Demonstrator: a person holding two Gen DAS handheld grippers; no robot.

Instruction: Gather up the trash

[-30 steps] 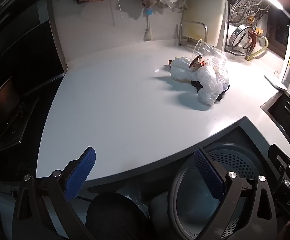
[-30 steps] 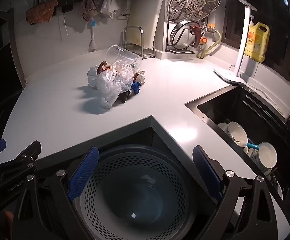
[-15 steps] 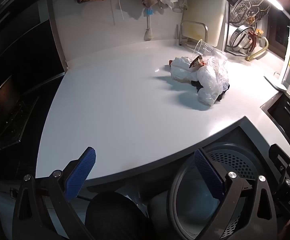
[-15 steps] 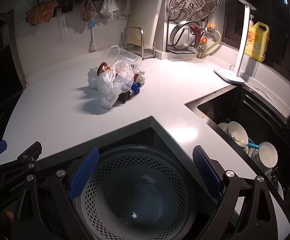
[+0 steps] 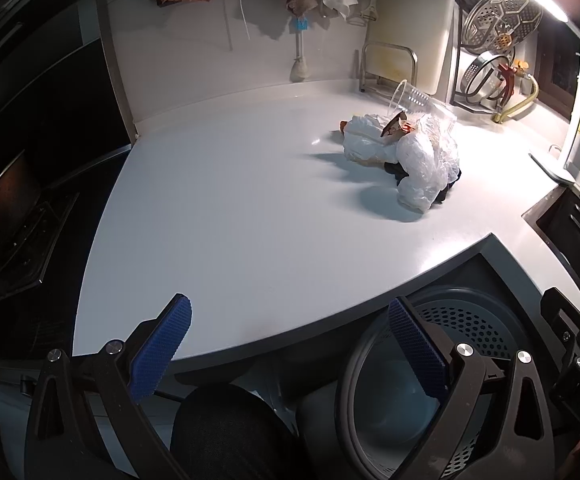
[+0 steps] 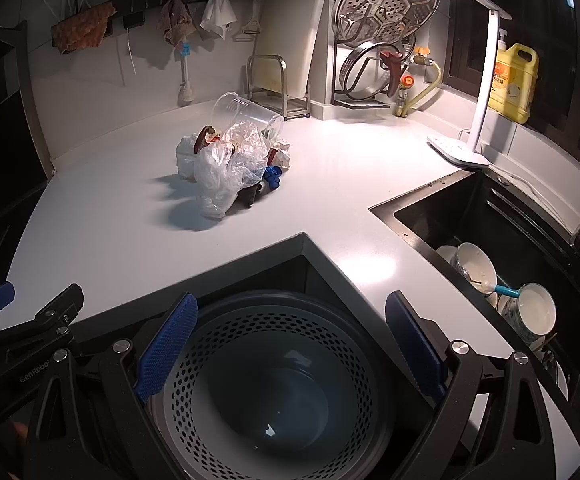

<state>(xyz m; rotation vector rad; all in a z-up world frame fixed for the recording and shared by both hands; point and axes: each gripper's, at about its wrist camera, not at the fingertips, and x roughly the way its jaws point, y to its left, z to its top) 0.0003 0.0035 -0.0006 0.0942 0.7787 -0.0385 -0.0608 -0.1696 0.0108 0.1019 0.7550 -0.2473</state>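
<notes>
A heap of trash (image 5: 408,156) lies on the white counter (image 5: 230,220): crumpled clear and white plastic bags, a clear plastic cup (image 5: 414,100) on its side, brown scraps and dark bits. It also shows in the right wrist view (image 6: 230,160), with the cup (image 6: 246,114) and a blue scrap (image 6: 272,172). A dark perforated bin (image 6: 274,384) stands below the counter's front edge; it shows in the left wrist view (image 5: 470,320) too. My left gripper (image 5: 290,344) is open and empty at the counter's front edge. My right gripper (image 6: 290,340) is open and empty above the bin.
A dark sink (image 6: 510,248) with bowls (image 6: 474,268) lies to the right. A white lamp (image 6: 478,120), a yellow bottle (image 6: 514,80) and a rack with steel lids (image 6: 386,28) stand at the back. A black stove (image 5: 10,232) lies to the left.
</notes>
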